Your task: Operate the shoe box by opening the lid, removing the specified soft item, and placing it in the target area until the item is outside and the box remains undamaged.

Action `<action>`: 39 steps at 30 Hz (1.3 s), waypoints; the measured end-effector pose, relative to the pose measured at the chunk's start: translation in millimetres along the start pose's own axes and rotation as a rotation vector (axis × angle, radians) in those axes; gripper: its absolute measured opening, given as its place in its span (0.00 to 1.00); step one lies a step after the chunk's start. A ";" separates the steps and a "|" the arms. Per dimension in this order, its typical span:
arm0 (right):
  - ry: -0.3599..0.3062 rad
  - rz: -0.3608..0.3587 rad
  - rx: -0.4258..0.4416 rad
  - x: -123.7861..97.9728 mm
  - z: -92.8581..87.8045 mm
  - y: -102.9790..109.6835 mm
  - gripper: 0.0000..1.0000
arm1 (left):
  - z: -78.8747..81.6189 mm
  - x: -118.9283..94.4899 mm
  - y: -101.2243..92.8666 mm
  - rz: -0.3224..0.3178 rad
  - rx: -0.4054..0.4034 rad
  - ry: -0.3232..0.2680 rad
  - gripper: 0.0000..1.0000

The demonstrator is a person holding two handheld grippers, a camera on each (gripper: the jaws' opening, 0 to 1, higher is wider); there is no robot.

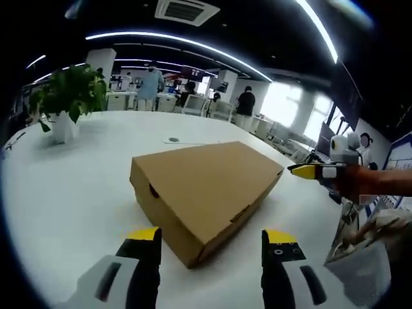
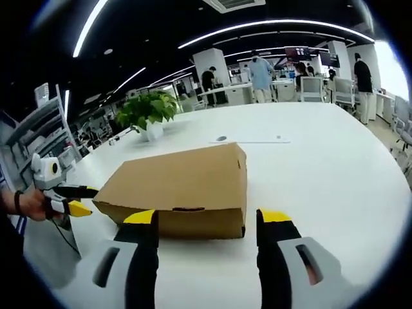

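Left gripper [image 1: 209, 248] at 6 o'clock in the left gripper view, jaws wide apart, nothing between them; shoe box [image 1: 206, 190] just ahead at 12 o'clock of the jaws, near corner pointing between them, not touched; box sits flat on the white table [image 1: 71, 193], lid on; right gripper [image 1: 315, 171] comes in at 3 o'clock beside the box's far end, its jaws look nearly together from here but cannot tell for sure. Right gripper view: right gripper [image 2: 209, 228] at 6 o'clock, jaws spread, empty; box end face just beyond the tips; left gripper at 9 o'clock by the box's other end, held by a hand [image 2: 29, 205]. Further out, potted plant [image 2: 149, 112] at 11 o'clock; people and desks far behind at 12 to 1.

Handling guess: plain cardboard, light, stiff enough but walls and lid edges would crush or tear under a hard pinch; lid probably friction-fit; best hold looks like the lid's lower lip, lifted gently while the other gripper steadies the base; soft item inside not visible.
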State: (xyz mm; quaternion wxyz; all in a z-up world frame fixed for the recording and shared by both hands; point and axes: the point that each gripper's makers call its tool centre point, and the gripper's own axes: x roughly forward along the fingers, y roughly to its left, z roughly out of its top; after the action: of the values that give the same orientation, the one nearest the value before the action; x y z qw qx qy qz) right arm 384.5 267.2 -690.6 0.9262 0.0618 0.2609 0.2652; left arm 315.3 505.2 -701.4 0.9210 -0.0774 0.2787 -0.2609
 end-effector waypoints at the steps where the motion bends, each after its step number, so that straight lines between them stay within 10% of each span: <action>1: 0.004 0.000 0.003 1.4 -0.1 -1.4 0.57 | -1.5 2.1 0.5 0.005 -0.003 0.006 0.64; 25: 0.072 0.062 -0.037 29.6 -7.6 20.2 0.54 | 0.3 5.9 20.6 -0.010 0.028 0.034 0.54; 39: 0.096 0.090 -0.107 37.0 -25.8 87.0 0.56 | -18.0 -36.8 58.7 0.018 0.061 0.057 0.54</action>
State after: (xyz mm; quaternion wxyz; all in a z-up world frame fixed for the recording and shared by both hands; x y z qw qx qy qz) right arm 358.1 360.1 -707.3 0.9018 0.0110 0.2872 0.3227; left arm 304.9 574.5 -715.9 0.9170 -0.0392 0.2973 -0.2629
